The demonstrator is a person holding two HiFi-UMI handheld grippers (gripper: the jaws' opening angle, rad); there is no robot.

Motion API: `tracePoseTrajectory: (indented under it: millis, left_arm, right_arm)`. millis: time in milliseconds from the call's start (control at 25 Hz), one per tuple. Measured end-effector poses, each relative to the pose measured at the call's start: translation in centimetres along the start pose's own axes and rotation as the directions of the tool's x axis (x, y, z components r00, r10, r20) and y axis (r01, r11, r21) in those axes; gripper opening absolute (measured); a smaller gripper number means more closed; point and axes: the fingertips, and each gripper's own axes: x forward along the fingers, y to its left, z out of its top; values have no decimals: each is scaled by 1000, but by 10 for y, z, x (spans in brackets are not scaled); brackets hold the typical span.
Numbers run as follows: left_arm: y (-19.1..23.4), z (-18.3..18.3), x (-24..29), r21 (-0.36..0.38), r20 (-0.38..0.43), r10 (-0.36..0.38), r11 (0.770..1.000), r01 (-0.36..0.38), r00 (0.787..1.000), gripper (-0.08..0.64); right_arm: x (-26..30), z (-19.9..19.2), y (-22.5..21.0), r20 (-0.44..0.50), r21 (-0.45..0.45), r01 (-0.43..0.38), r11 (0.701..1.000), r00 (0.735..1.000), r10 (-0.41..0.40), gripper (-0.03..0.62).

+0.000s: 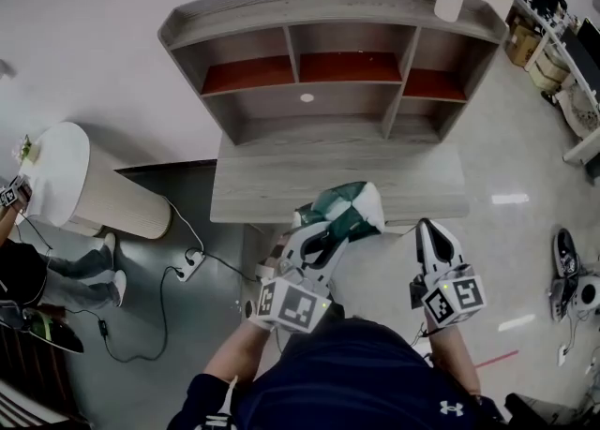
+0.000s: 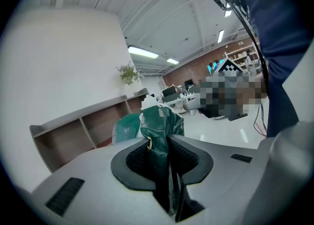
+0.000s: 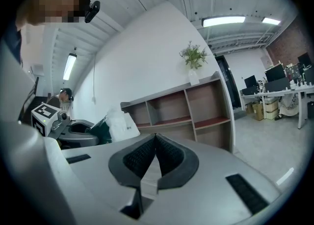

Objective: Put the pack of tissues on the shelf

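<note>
Jaws of left gripper [image 2: 167, 143] pinch crumpled green wrapper of tissue pack [image 1: 343, 207], held just short of shelf [image 1: 328, 91]. Right gripper [image 3: 156, 139] jaws pressed together, empty. Pack likely light, soft, crushable, with slippery film; firmer hold across body than on loose wrapper.

Left gripper [image 1: 326, 229] fingers pinch the pack of tissues [image 1: 349, 203]; right gripper [image 1: 433, 228] fingers closed, empty

An open-plan office, shown by desks [image 3: 274, 93] bearing monitors [image 3: 275, 73] under strip ceiling lights [image 3: 223, 21].
</note>
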Motion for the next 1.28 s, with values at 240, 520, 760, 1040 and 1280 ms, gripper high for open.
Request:
tracePoseTrajectory:
  millis: [240, 520, 760, 1040, 1280]
  left_arm:
    - [23, -17, 3, -23, 23, -30, 999, 30, 999, 92]
    - [49, -42, 5, -50, 26, -46, 998, 47, 999, 92]
    - [66, -55, 3, -64, 23, -42, 997, 43, 999, 92]
    - [76, -61, 6, -75, 28, -39, 996, 41, 999, 92]
    - [80, -61, 10, -73, 27, -35, 997, 37, 999, 92]
  right_arm:
    - [23, -2, 8, -18, -11, 37, 999, 999, -37, 11]
    - [49, -9, 19, -43, -19, 59, 998, 997, -60, 11]
    - [67, -12, 27, -62, -18, 59, 998, 996, -60, 11]
    - [81, -12, 30, -72, -29, 53, 998, 996, -55, 11]
    - [88, -12, 28, -70, -27, 44, 999, 997, -46, 11]
